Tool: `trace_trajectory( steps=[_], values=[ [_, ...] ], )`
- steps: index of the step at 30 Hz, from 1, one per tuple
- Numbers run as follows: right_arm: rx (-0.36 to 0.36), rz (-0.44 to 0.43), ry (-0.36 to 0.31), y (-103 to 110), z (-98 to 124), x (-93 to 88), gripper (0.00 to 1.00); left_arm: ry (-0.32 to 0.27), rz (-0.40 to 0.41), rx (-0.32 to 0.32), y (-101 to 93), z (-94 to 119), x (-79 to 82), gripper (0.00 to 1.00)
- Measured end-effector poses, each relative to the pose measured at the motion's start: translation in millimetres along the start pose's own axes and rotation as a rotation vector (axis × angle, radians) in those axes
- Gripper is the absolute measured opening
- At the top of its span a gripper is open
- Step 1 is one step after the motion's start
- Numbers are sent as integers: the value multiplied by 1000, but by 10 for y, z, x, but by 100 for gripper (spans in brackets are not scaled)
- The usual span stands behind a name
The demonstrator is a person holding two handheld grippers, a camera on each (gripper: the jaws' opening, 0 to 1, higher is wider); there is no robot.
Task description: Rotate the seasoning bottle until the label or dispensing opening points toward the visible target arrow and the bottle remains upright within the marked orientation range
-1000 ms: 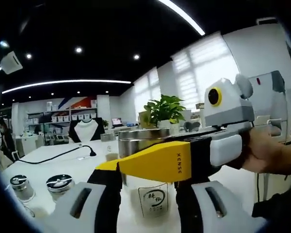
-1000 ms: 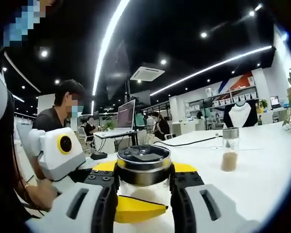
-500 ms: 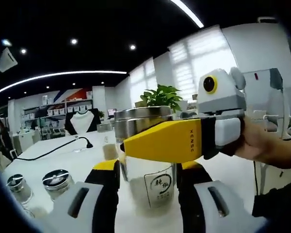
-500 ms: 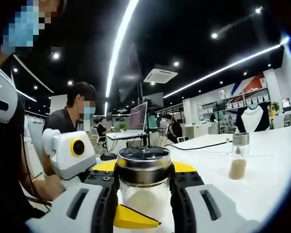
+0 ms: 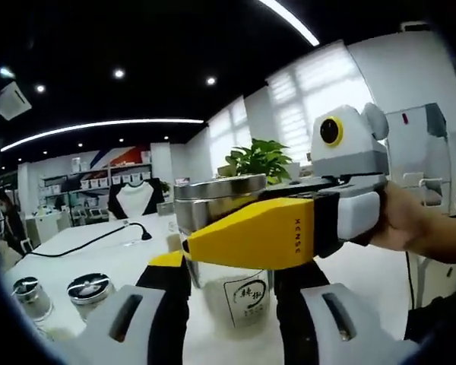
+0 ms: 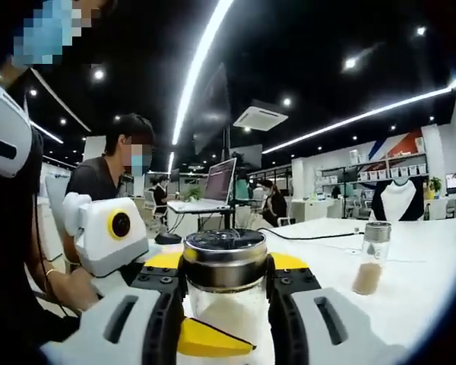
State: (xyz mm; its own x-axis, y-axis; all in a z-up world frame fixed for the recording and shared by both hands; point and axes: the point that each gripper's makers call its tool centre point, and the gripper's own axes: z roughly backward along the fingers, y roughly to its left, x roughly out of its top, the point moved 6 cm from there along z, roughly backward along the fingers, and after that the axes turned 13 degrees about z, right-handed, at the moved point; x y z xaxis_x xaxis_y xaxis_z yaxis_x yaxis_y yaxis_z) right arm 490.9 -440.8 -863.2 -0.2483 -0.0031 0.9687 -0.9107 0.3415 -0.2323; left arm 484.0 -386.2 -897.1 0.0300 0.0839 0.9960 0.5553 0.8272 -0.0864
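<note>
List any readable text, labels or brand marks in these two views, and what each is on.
"XENSE": on the right gripper's yellow finger, in the left gripper view.
Round-framed characters on the white label of the steel-lidded glass seasoning bottle: too blurred to read.

Readable markings
"XENSE" runs along the yellow jaw of the right tongs (image 5: 247, 242); the seasoning bottle (image 5: 232, 258) carries a label with two illegible characters.
</note>
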Motion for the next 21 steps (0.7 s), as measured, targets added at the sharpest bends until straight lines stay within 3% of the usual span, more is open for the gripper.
trace_trajectory(
  steps=[4,10,21],
  values=[
    [-14,-8,-3,-30,-8,-11,38,-19,-13,50,41,5,-11,44],
    [-17,-47,-18,-95,-52,-32,38,-28,-12,64,100,-15,-11,44],
    [-9,-17,50,-195,-175,-148,38,3,6,119,239,-108,-101,44]
  ],
)
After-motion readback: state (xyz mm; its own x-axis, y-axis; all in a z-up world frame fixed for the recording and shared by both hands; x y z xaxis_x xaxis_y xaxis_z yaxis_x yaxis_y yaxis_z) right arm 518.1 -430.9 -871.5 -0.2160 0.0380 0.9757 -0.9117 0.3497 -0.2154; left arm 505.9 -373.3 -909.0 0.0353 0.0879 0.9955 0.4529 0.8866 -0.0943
